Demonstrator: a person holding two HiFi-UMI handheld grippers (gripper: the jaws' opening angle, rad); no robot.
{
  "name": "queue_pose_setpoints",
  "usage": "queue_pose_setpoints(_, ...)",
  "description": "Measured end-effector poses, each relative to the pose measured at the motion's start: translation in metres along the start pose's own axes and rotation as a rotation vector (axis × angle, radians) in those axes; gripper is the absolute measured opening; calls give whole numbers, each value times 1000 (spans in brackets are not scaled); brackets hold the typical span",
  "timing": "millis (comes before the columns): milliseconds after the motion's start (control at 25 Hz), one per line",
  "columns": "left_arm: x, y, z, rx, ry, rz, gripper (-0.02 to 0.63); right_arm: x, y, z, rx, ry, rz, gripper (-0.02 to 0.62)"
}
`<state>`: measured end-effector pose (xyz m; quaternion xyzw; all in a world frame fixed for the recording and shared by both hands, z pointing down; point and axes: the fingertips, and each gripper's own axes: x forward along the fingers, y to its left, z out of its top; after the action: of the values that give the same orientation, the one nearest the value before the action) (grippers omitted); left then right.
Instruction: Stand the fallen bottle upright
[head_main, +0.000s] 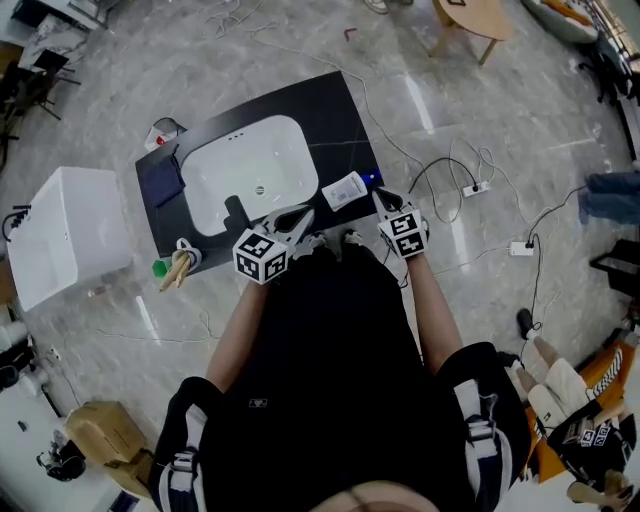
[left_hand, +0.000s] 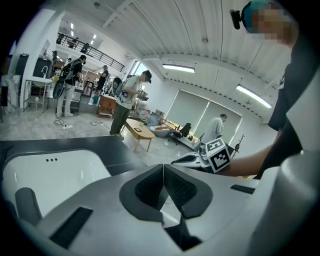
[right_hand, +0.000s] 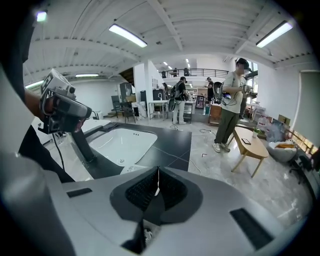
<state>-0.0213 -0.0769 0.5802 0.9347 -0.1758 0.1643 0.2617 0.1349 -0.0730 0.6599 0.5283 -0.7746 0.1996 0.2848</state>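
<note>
Jaws on both tools are pressed together with nothing between them, as each gripper view shows plainly. The left gripper (head_main: 303, 216) and the right gripper (head_main: 381, 198) hover side by side over the near edge of a black counter (head_main: 338, 112), just in front of the person's dark torso. The bottle (head_main: 346, 189), white with a printed label, lies on its side on the counter, just right of the white sink (head_main: 250, 160). It lies between the two gripper tips, with the right gripper's tip just beside its right end. A black faucet (head_main: 235, 211) stands at the near rim of the sink, close to the left gripper. A dark blue cloth (head_main: 161, 180) lies on the counter left of the sink. On the pale marble floor, a white box (head_main: 65, 235) stands left of the counter, and thin cables (head_main: 455, 175) trail to its right.
</note>
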Motion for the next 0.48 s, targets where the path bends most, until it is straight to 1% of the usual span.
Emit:
queue_pose_setpoints(240, 13, -5, 1, -30, -9, 58, 15, 8, -16, 3, -46, 17, 54, 60)
queue_pose_setpoints(480, 21, -6, -1, -57, -28, 121, 15, 31, -28, -20, -65, 66, 113, 60)
